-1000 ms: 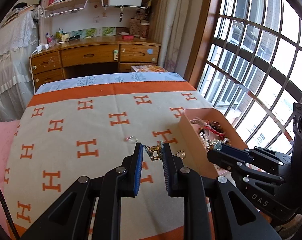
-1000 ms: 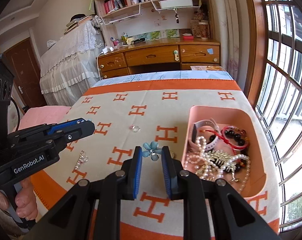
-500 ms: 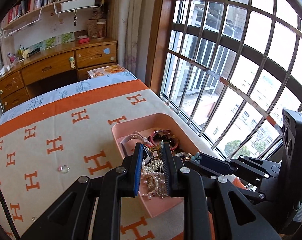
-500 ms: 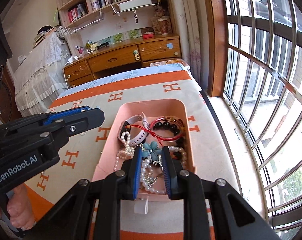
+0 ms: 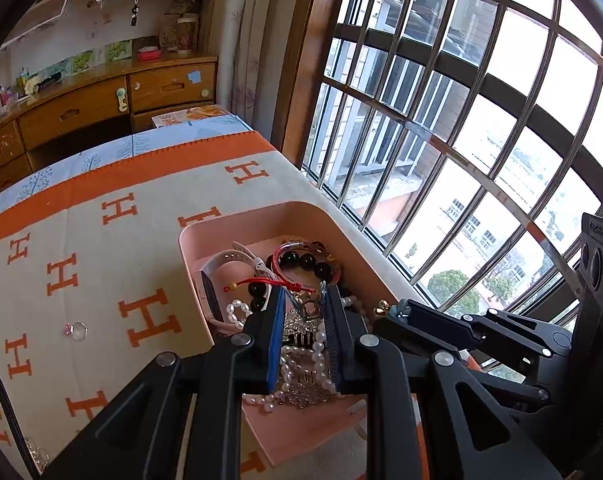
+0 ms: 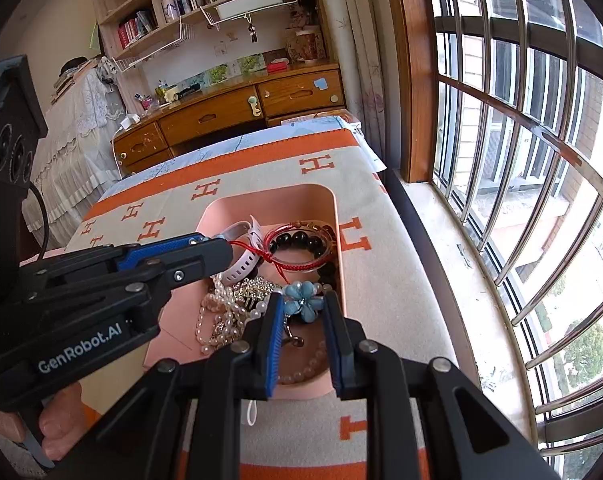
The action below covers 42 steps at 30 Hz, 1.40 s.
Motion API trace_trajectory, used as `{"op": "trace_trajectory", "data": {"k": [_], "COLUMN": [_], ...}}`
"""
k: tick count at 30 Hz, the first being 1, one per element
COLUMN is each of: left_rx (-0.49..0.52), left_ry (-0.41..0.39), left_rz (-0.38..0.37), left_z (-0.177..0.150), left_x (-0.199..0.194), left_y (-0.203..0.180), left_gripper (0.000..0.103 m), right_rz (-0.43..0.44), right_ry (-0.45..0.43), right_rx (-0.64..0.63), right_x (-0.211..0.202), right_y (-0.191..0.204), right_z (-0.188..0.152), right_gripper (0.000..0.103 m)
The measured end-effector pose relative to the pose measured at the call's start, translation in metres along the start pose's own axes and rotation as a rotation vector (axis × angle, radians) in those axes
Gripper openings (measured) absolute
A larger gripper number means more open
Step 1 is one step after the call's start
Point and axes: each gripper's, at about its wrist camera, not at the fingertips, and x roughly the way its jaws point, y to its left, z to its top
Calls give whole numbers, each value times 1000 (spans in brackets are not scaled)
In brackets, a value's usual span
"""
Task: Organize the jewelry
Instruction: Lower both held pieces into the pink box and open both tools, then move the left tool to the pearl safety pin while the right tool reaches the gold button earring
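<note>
Both grippers hang over the pink tray (image 5: 189,240) at frame centre, the left gripper (image 5: 303,304) clamped on a gold charm (image 5: 307,307), the right gripper (image 6: 301,304) on a blue flower (image 6: 301,301), seemingly poised for dropping in, while a ring (image 5: 76,330) waits at lower left on the bed.
</note>
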Motion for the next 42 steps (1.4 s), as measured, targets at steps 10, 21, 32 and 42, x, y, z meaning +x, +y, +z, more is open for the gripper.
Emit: {"op": "trace_trajectory", "data": {"k": [10,21,32,42], "left_rx": [-31,-70,-93,-258], "left_ry": [6,-88,-148,-135], "left_rz": [23,112,306,473], "left_z": [0,-9,-45,-105], "left_x": [3,-41,-99,-159], "left_y": [9,26,55,132], "left_gripper": [17,79,86,86], "right_rz": [17,-7,8,85], "right_ry": [33,60,-11,-59], "right_rx": [-30,-22,-36,-126], "right_x": [8,11,-11,-21], "right_y": [8,14,42,97], "right_z": [-1,-4,0,-1], "right_gripper": [20,21,21,21]}}
